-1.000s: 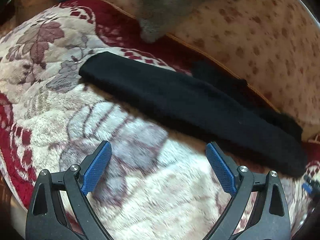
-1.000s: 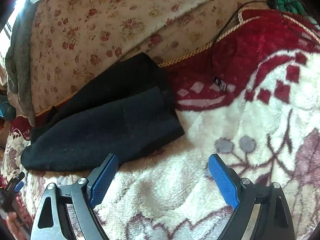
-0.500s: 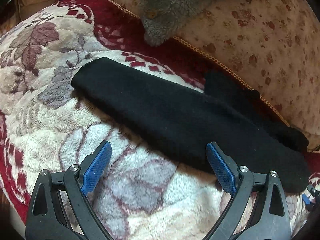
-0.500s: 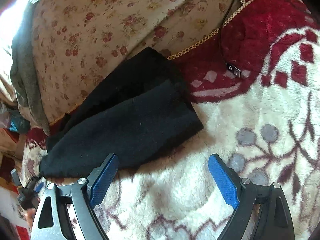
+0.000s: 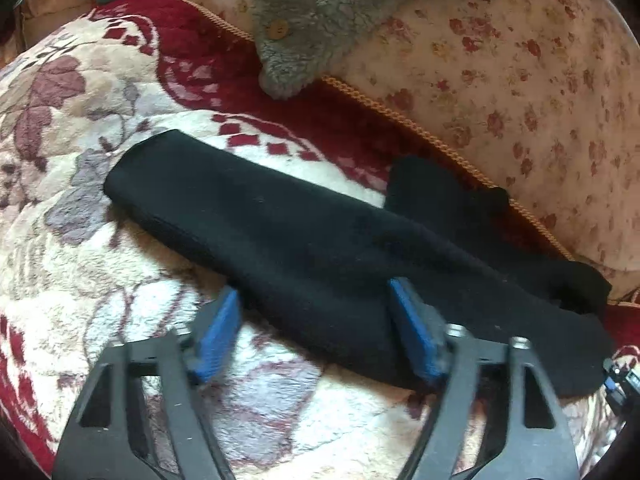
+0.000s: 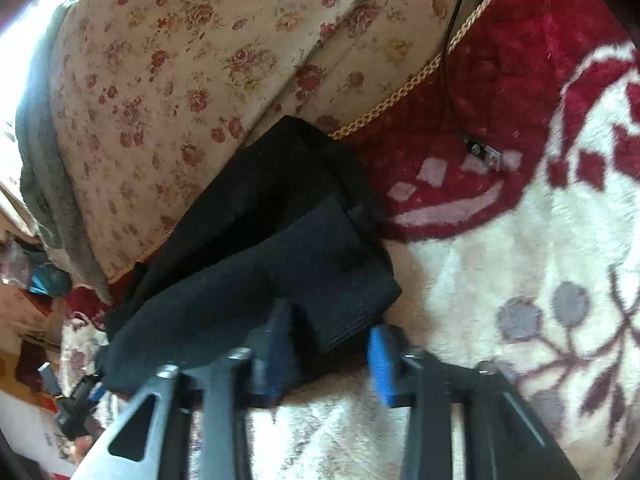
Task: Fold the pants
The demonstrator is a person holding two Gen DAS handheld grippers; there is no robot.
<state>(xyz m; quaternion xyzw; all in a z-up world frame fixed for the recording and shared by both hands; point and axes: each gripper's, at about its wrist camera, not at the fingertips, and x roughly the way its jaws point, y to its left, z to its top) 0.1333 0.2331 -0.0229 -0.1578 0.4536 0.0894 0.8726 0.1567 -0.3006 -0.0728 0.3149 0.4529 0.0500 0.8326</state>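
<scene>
both tools are closing in on the black pants [image 5: 304, 248], which were well ahead of them a second ago, so a two-handed grab looks to be starting; the left tool [image 5: 316, 332] is straddling the near long edge with its jaws narrowing but still apart. the right tool [image 6: 328, 352] is narrowing around the near corner of the wide end, not yet clamped; the pants are lying lengthwise on the plush blanket [image 5: 120, 288] directly ahead.

A plush blanket [image 5: 100, 264] in cream and red covers the bed. Behind it stands a flowered cushion [image 5: 520, 92] with gold cord trim, a grey fleece garment [image 5: 320, 20] (buttoned) draped over it. A black cable [image 6: 454, 80] lies on the red border.
</scene>
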